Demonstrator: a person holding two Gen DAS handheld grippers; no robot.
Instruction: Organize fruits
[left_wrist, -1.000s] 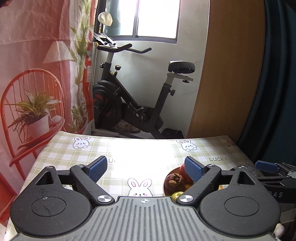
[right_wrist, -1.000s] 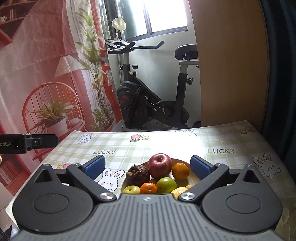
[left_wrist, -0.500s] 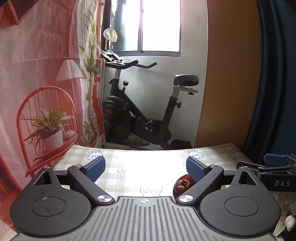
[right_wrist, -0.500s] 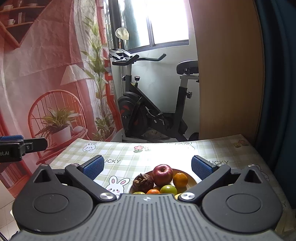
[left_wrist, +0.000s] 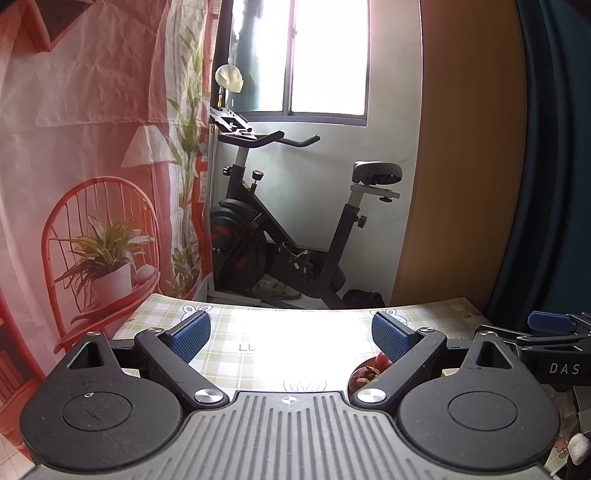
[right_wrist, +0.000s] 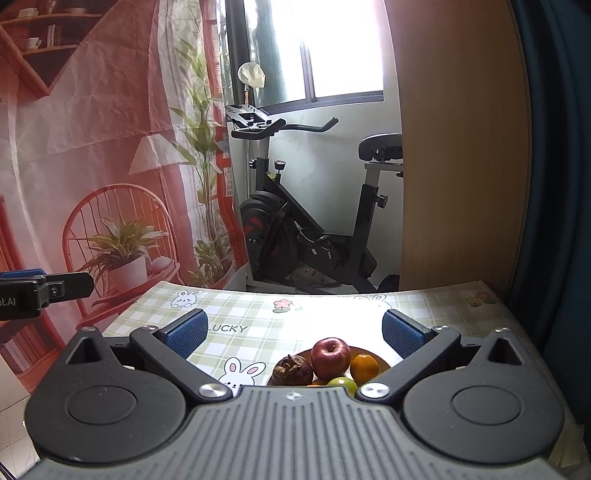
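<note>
A brown plate (right_wrist: 382, 361) on the checked tablecloth holds a red apple (right_wrist: 330, 353), a dark wrinkled fruit (right_wrist: 291, 370), an orange (right_wrist: 364, 367) and a green fruit (right_wrist: 344, 383). My right gripper (right_wrist: 293, 330) hovers open above and behind the plate, nothing between its blue pads. In the left wrist view only the plate's left side shows, with the dark fruit (left_wrist: 366, 373) and a bit of the apple (left_wrist: 382, 359) behind the right finger. My left gripper (left_wrist: 291, 334) is open and empty, left of the plate. The right gripper (left_wrist: 550, 325) appears at the right edge there.
The table (right_wrist: 258, 314) has a green checked cloth with bunnies and "LUCKY" print. Behind it stand an exercise bike (right_wrist: 306, 229), a printed red backdrop (right_wrist: 92, 166), a wooden panel (right_wrist: 458, 147) and a dark blue curtain (right_wrist: 554, 147). The left gripper's finger (right_wrist: 40, 290) pokes in at the left edge.
Both grippers have pulled back and up from the table; the plate of fruit has sunk lower in both views. Neither gripper's opening has changed.
</note>
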